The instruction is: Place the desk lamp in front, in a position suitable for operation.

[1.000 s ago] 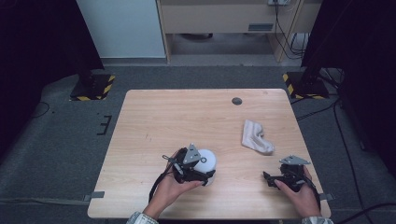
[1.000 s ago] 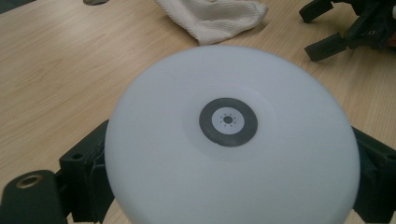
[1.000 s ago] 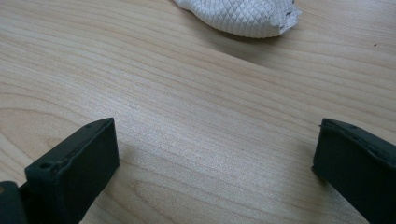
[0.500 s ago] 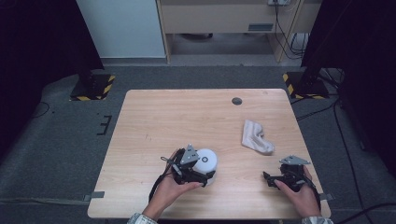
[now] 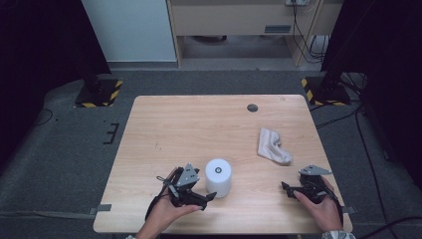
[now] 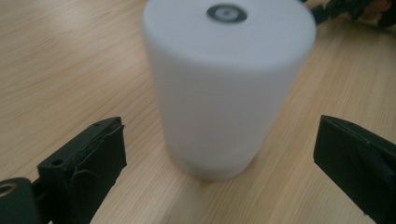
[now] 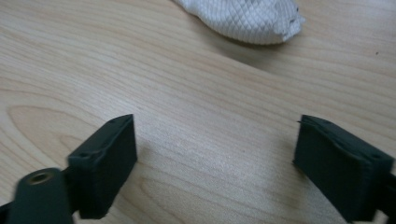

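Observation:
A white roll (image 5: 218, 175) stands upright on the wooden table (image 5: 199, 124), near the front edge. My left gripper (image 5: 206, 191) lies just left of it, held in a hand. In the left gripper view the roll (image 6: 224, 88) rises just beyond the left gripper (image 6: 222, 135), whose jaws have just opened wide and stand clear of its sides. My right gripper (image 5: 288, 189) rests at the front right, pointing left. Its jaws have just been closing a little, and the right gripper (image 7: 217, 135) is open over bare wood with nothing between the jaws.
A crumpled white cloth (image 5: 272, 146) lies on the right half of the table, a short way beyond the right gripper, and the cloth (image 7: 243, 18) shows at the top of the right gripper view. A small black disc (image 5: 252, 107) sits near the far edge.
My left gripper has drawn back to the left, away from the roll, which stays upright where it was. The right hand has kept its place.

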`<action>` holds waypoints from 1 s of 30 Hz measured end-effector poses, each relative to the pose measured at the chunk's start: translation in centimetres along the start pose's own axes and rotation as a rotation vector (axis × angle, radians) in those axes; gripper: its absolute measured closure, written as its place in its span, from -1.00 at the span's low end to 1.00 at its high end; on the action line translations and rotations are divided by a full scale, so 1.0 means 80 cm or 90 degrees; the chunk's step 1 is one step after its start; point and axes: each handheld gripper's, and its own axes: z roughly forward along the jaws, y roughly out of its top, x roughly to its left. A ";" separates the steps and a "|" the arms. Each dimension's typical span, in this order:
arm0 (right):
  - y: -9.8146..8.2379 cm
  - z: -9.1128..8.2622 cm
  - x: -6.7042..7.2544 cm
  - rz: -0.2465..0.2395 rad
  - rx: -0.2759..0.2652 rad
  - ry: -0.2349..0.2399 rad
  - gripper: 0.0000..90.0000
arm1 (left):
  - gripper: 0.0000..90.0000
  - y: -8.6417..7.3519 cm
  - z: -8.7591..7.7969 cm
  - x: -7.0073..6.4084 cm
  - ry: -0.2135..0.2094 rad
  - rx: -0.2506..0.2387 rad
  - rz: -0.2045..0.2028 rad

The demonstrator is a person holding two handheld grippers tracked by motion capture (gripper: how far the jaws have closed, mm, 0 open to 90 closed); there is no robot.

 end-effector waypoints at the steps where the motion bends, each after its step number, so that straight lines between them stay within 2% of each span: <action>1: 0.005 -0.005 -0.001 -0.002 -0.024 0.008 -0.35 | -0.96 -0.005 -0.005 0.003 0.005 0.004 0.000; 2: 0.005 -0.005 -0.001 -0.002 -0.024 0.008 -0.35 | -0.96 -0.010 -0.010 0.006 0.013 0.011 0.002; 3: 0.013 -0.010 0.000 -0.019 -0.046 -0.001 -0.15 | -0.96 -0.019 -0.019 0.013 0.023 0.014 -0.004; 4: 0.013 -0.010 0.000 -0.019 -0.046 -0.001 -0.15 | -0.96 -0.019 -0.019 0.013 0.023 0.014 -0.004; 5: 0.026 -0.014 0.001 -0.040 -0.059 0.004 0.01 | -0.96 -0.025 -0.026 0.019 0.034 0.018 -0.003; 6: 0.033 -0.015 0.002 -0.048 -0.064 0.005 0.11 | -0.96 -0.025 -0.026 0.019 0.034 0.018 -0.003; 7: 0.033 -0.015 0.002 -0.048 -0.064 0.005 0.11 | -0.96 -0.027 -0.029 0.022 0.039 0.021 -0.004; 9: 0.052 -0.014 0.003 -0.080 -0.066 -0.002 0.23 | -0.96 -0.031 -0.035 0.029 0.047 0.021 -0.009; 10: 0.076 -0.010 0.003 -0.105 -0.063 -0.009 0.43 | -0.95 -0.034 -0.042 0.035 0.057 0.016 -0.017; 12: 0.099 0.000 0.003 -0.108 -0.067 -0.008 0.52 | -0.94 -0.035 -0.045 0.038 0.059 0.012 -0.023; 13: 0.099 0.000 0.003 -0.108 -0.067 -0.008 0.52 | -0.94 -0.036 -0.048 0.040 0.062 0.008 -0.030; 14: 0.109 0.008 0.003 -0.111 -0.059 -0.008 0.52 | -0.94 -0.037 -0.050 0.042 0.064 0.006 -0.033; 15: 0.125 0.028 0.004 -0.109 -0.038 -0.009 0.45 | -0.94 -0.041 -0.055 0.046 0.069 0.007 -0.033; 16: 0.125 0.028 0.004 -0.109 -0.038 -0.009 0.45 | -0.94 -0.041 -0.055 0.046 0.069 0.007 -0.033; 17: 0.134 0.049 0.004 -0.091 -0.017 -0.013 0.17 | -0.93 -0.045 -0.060 0.050 0.076 0.005 -0.040; 18: 0.134 0.049 0.004 -0.091 -0.017 -0.013 0.17 | -0.93 -0.045 -0.060 0.050 0.076 0.005 -0.040; 19: 0.141 0.067 0.003 -0.061 -0.002 -0.022 -0.16 | -0.92 -0.047 -0.062 0.052 0.080 0.003 -0.046; 20: 0.141 0.067 0.003 -0.061 -0.002 -0.022 -0.16 | -0.92 -0.049 -0.063 0.053 0.082 0.002 -0.051; 21: 0.145 0.083 0.003 -0.029 0.014 -0.021 -0.44 | -0.92 -0.052 -0.065 0.054 0.082 0.007 -0.050; 22: 0.145 0.083 0.003 -0.029 0.014 -0.021 -0.44 | -0.92 -0.052 -0.065 0.054 0.082 0.007 -0.050; 23: 0.147 0.098 0.007 -0.033 0.029 -0.024 -0.52 | -0.92 -0.053 -0.066 0.054 0.084 0.008 -0.049; 24: 0.147 0.098 0.007 -0.033 0.029 -0.024 -0.52 | -0.92 -0.054 -0.068 0.054 0.086 0.008 -0.050; 25: 0.148 0.114 0.013 -0.040 0.046 -0.024 -0.55 | -0.92 -0.056 -0.071 0.054 0.092 0.004 -0.058; 26: 0.148 0.114 0.013 -0.040 0.046 -0.024 -0.55 | -0.92 -0.056 -0.071 0.054 0.092 0.004 -0.058; 28: 0.147 0.127 0.018 -0.053 0.063 -0.035 -0.44 | -0.92 -0.057 -0.074 0.053 0.096 0.001 -0.061; 30: 0.146 0.131 0.022 -0.067 0.062 -0.045 -0.25 | -0.92 -0.058 -0.075 0.050 0.093 -0.001 -0.058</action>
